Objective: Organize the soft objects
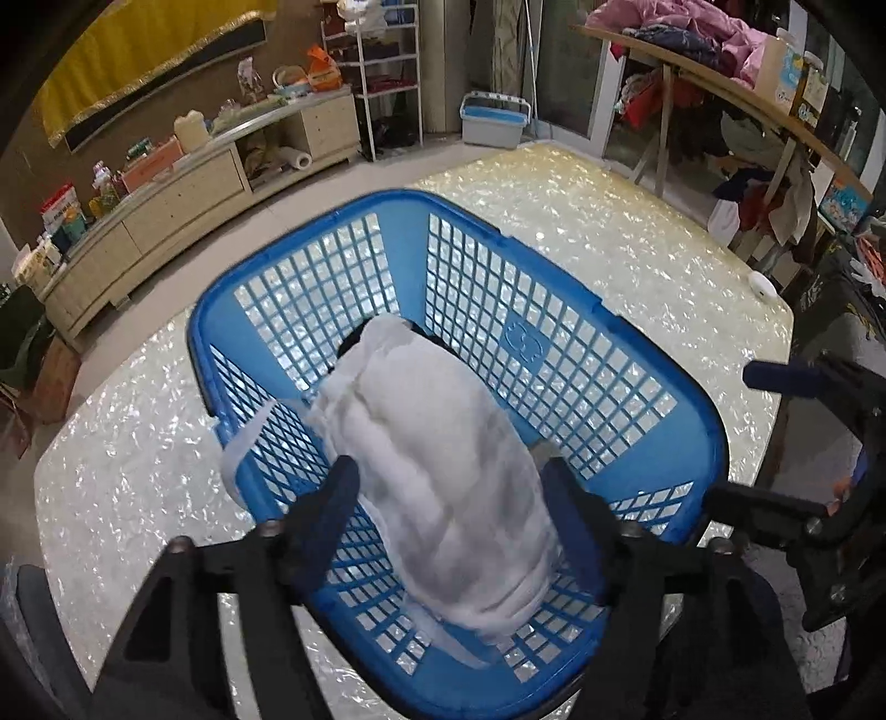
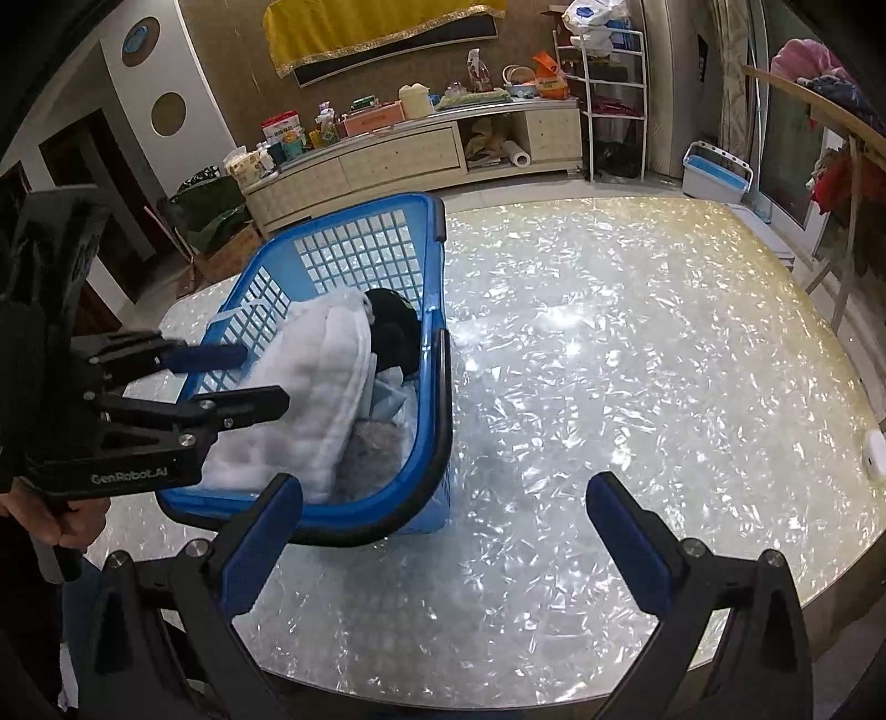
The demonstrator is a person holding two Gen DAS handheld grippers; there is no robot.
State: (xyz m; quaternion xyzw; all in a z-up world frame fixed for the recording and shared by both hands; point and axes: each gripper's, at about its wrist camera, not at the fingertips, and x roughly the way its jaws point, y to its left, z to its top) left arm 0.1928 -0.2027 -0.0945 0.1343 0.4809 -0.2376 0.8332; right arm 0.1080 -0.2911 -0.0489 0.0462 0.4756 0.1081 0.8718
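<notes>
Pillow (image 1: 443, 476): white, quilted, puffy, leaning in blue basket (image 1: 554, 343)
Left gripper (image 1: 451, 515): spread, flanking pillow
Right gripper (image 2: 443, 531): spread wide, empty

A brown wall (image 2: 232, 66) runs across the far side of the room, and a yellow cloth with gold trim (image 2: 376, 25) hangs on it at about 12 o'clock in the right wrist view. Below it stands a long cream cabinet (image 2: 398, 160) with drawers, its top crowded with boxes, tins and bottles. At 1 o'clock a white wire shelf rack (image 2: 614, 105) stands beside it, and a grey-and-blue bin (image 2: 714, 171) sits on the pale tiled floor (image 2: 554, 185) just right of it. At 2 o'clock a wooden rail (image 2: 819, 111) carries heaped clothes. The table (image 2: 637, 360) has a glossy, pearly surface catching bright glints.
</notes>
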